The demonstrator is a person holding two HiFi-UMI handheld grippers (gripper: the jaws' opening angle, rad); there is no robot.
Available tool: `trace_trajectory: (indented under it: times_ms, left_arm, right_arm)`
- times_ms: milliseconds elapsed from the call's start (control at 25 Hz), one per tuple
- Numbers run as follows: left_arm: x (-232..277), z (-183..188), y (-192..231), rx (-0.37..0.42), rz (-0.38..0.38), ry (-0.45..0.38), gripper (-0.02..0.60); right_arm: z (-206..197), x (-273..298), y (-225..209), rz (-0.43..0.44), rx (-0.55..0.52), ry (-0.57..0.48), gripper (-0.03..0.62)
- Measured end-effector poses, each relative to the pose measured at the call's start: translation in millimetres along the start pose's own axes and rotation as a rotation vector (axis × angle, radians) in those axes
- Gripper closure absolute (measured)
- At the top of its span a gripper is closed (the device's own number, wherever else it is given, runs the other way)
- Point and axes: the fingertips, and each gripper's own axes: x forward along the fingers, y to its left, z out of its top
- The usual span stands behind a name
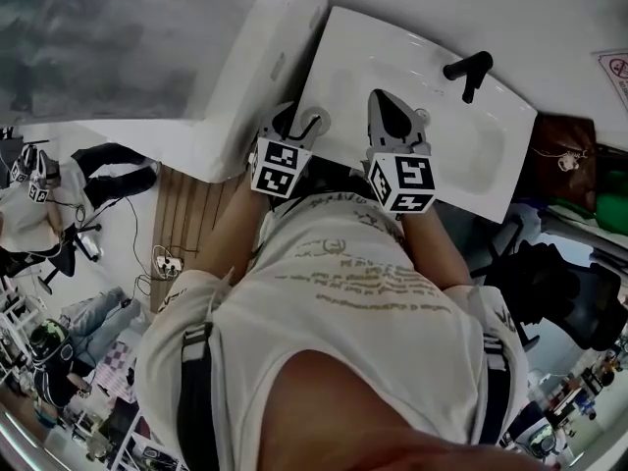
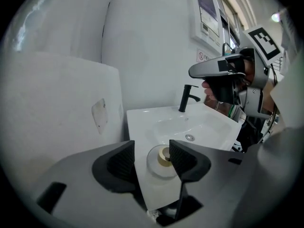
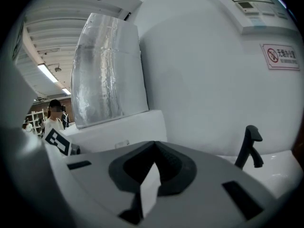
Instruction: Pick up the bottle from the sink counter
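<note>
1. Left tool (image 2: pixel 151 152) stands apart around the bottle (image 2: pixel 161 159), which is upright on the counter's (image 2: pixel 140 127) near corner and not gripped.
2. Right tool (image 3: pixel 154 146) is together, empty.
3. Bottle sits nearer one pad (image 2: pixel 183 158); closing now, I could knock it off the edge.

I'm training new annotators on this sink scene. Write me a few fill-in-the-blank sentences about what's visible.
The faucet on the white sink is coloured ____.
The left tongs stand ____, with the bottle between them.
The right tongs are ____, with nothing between them.
Missing words: black; open; shut.
</note>
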Motion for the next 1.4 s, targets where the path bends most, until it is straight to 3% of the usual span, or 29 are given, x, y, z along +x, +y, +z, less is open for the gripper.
trace_trajectory:
  times_ms: [440, 800, 1400]
  left_arm:
    - [-3, 11, -5, 0.024, -0.096, -0.077, 0.282]
    - [16, -9, -30, 0.069, -0.17, -0.003, 0.25]
    - [39, -46, -27, 0.097, -0.155, 0.043, 0.222]
  right_arm:
    - [-7, -4, -11, -0.041, 0.014, 0.019, 0.572]
    - [-5, -8, -19, -0.06, 0.005, 0.017, 0.572]
    - [-9, -22, -24, -0.102, 0.007, 0.028, 0.572]
